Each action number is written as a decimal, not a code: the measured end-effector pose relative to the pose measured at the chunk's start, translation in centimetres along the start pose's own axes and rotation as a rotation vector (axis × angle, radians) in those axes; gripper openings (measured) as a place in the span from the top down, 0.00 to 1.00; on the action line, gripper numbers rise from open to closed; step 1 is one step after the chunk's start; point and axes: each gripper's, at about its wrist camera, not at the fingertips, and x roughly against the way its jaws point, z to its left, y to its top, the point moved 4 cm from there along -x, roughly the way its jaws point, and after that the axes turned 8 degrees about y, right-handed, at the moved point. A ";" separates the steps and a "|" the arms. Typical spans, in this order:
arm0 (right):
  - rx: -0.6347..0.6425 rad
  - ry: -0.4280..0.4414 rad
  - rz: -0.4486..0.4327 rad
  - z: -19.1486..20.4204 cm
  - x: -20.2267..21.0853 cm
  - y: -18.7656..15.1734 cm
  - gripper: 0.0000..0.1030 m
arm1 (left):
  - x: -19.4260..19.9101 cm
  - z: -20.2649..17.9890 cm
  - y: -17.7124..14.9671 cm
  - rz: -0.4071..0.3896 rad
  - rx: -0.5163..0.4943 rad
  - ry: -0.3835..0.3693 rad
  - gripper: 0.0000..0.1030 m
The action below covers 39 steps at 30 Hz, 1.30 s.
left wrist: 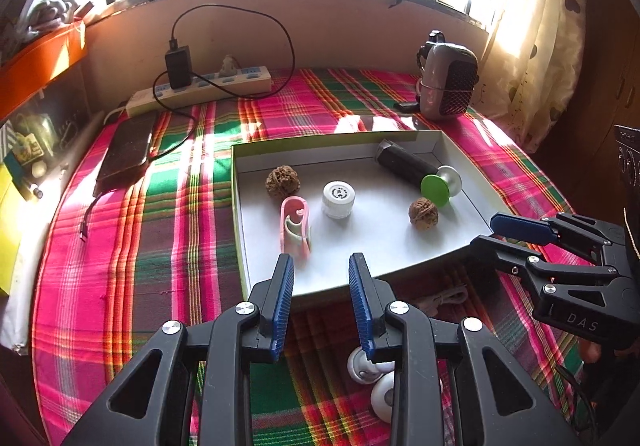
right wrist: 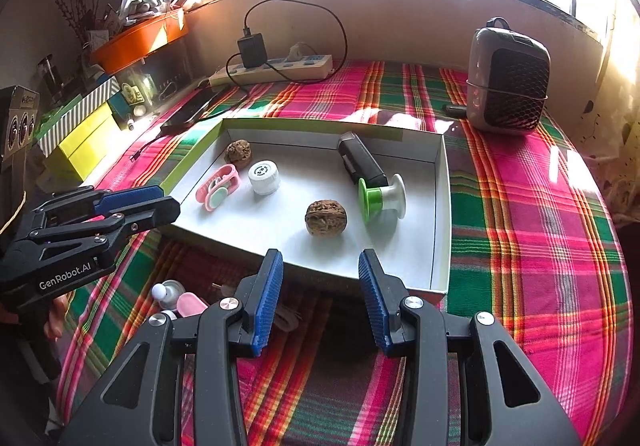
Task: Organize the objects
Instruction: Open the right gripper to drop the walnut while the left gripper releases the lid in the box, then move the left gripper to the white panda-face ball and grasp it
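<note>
Both claws empty, jaws apart: left claw (left wrist: 321,270), right claw (right wrist: 320,266). White tray (right wrist: 440,206) on plaid table holds two walnuts (right wrist: 325,217), cap (right wrist: 263,177), pink clip (right wrist: 218,192), green spool (right wrist: 380,198).

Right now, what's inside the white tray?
Inside the white tray: two walnuts, a white cap, a pink clip, a black cylinder and a green-ended spool. The near wall hides a strip of floor.
</note>
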 end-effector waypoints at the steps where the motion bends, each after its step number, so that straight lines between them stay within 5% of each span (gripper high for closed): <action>1: 0.000 -0.003 0.000 0.0 0.2 -0.2 0.60 | 0.3 0.1 -0.3 -0.001 0.007 -0.002 0.74; 15: 0.033 -0.002 -0.031 1.5 2.2 -1.8 0.60 | 2.3 0.5 -4.0 0.018 0.046 -0.029 0.74; 39: 0.023 0.021 -0.001 2.1 2.3 -4.4 0.60 | 2.5 -3.5 -6.8 0.089 0.042 -0.202 0.67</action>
